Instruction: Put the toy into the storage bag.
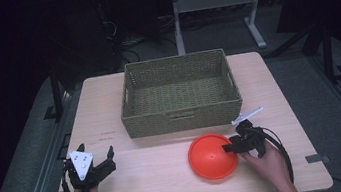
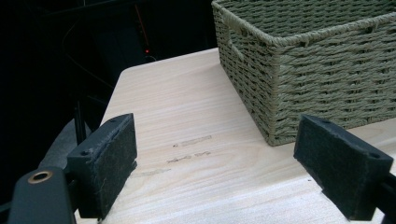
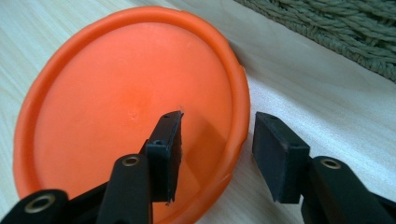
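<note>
Ahead of my right claw (image 1: 228, 147) and a little to its left stands a woven basket (image 1: 181, 117), hollow side up, on the pale wooden table (image 1: 144, 173). A thin white stick (image 1: 248, 114) lies just beyond that claw, beside the basket's near corner. Faint marks (image 2: 191, 142) show on the wood in front of my left claw (image 1: 96, 152). A grey tape patch (image 1: 313, 158) sits right of my right claw.

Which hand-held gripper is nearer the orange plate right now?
The right hand-held gripper: its jaws straddle the orange plate's right rim, not yet pressing it. The left hand-held gripper sits open, far off near the table's left edge.
</note>
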A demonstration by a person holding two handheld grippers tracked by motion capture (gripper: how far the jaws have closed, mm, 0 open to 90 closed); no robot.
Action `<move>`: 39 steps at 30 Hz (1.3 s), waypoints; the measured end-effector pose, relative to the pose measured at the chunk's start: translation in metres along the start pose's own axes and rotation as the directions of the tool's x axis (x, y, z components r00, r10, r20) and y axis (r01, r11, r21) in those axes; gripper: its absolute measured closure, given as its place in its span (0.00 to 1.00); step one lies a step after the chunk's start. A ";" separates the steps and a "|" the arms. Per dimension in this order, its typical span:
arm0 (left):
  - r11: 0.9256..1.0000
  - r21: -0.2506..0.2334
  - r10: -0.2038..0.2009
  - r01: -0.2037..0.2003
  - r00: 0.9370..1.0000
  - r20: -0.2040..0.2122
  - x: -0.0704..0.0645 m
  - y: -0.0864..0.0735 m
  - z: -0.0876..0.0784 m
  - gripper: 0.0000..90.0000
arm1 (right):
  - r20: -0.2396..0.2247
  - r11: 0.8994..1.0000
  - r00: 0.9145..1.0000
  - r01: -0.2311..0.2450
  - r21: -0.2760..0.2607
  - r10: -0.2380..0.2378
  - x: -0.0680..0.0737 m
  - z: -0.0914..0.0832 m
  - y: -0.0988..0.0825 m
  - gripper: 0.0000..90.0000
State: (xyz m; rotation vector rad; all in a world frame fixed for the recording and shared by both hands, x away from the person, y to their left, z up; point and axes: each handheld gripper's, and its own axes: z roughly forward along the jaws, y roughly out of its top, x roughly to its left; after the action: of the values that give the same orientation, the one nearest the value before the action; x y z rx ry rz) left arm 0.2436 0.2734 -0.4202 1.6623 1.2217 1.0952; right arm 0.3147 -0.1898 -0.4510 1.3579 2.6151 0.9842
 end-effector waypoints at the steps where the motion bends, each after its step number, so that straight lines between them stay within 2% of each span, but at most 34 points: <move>1: 1.000 -0.001 -0.001 0.001 1.000 0.000 0.000 0.000 0.000 0.14 | -0.003 1.000 1.000 -0.005 0.002 0.005 0.000 0.001 0.000 0.60; 9: 1.000 -0.001 0.000 0.000 1.000 0.001 -0.001 0.000 0.000 0.14 | -0.006 1.000 1.000 0.000 0.011 0.000 -0.002 0.005 0.001 0.65; 19: 1.000 -0.003 -0.001 0.001 1.000 0.003 -0.001 0.000 0.000 0.14 | -0.022 1.000 1.000 -0.017 0.005 0.017 -0.005 0.003 0.000 0.71; 23: 1.000 -0.002 -0.001 0.001 1.000 0.002 -0.001 0.000 0.000 0.14 | -0.029 0.999 0.999 -0.038 0.008 0.038 -0.007 0.003 0.000 0.73; 33: 1.000 -0.005 0.002 -0.002 1.000 0.003 -0.001 0.000 -0.001 0.14 | -0.057 0.996 0.995 -0.084 -0.021 0.082 -0.009 -0.002 0.000 0.81; 39: 1.000 -0.003 0.005 -0.005 1.000 0.003 -0.001 0.000 0.000 0.14 | -0.067 0.996 0.995 -0.082 -0.037 0.079 -0.008 -0.007 0.002 0.85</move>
State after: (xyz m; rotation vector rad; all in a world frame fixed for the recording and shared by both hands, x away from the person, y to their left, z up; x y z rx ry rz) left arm 0.2432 0.2721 -0.4200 1.6650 1.2147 1.0965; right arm 0.3185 -0.1984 -0.4459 1.4569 2.5902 1.1041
